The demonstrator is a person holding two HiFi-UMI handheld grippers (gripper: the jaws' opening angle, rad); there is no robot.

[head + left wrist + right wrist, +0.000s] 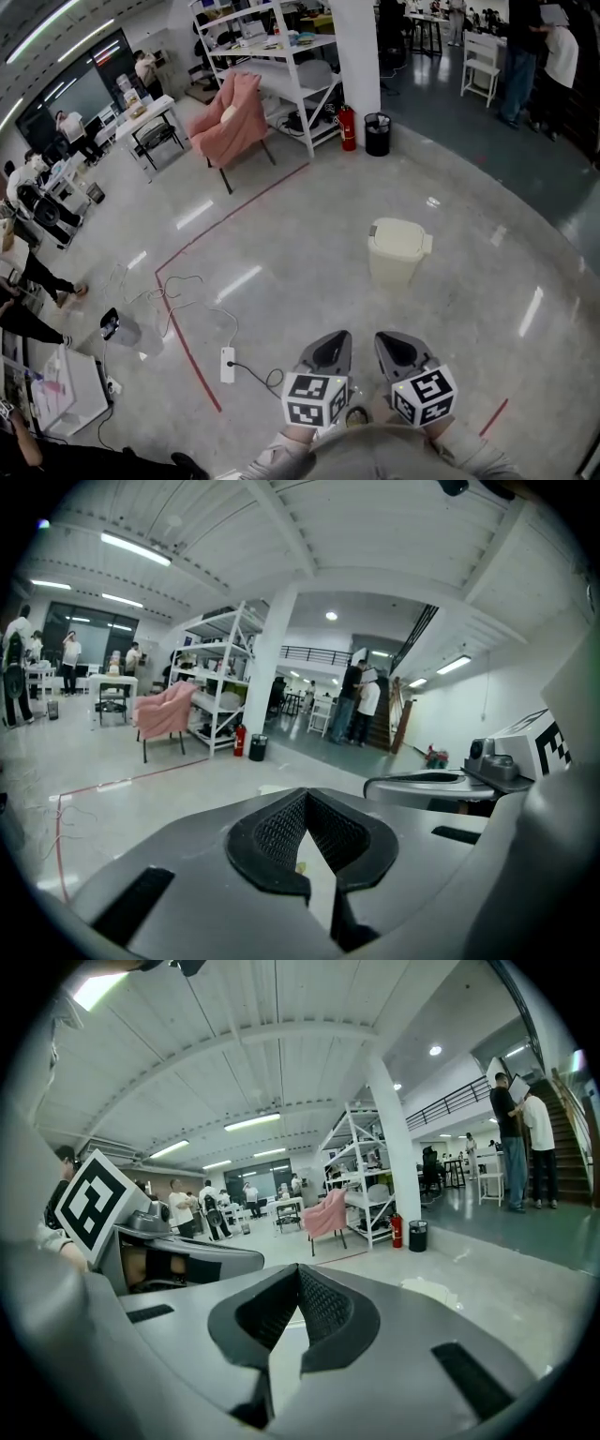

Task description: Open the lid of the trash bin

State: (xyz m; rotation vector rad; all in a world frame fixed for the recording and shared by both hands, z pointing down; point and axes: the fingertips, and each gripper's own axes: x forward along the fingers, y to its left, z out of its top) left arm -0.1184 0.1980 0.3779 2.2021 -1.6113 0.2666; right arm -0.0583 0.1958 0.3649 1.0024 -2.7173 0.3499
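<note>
The head view looks from high up, forward and steeply down; the pillar (pixel 361 47) stands far off at its top edge, and the left gripper (pixel 333 343) and right gripper (pixel 392 343) lie close under the lens at the bottom. Each gripper view sits low, just behind its own jaws, facing roughly level toward the pillar, which is well off: left of centre in the left one, right of centre in the right one. All three share the pillar, with the shelf (pixel 272 56) and chair (pixel 230 117) left of it
</note>
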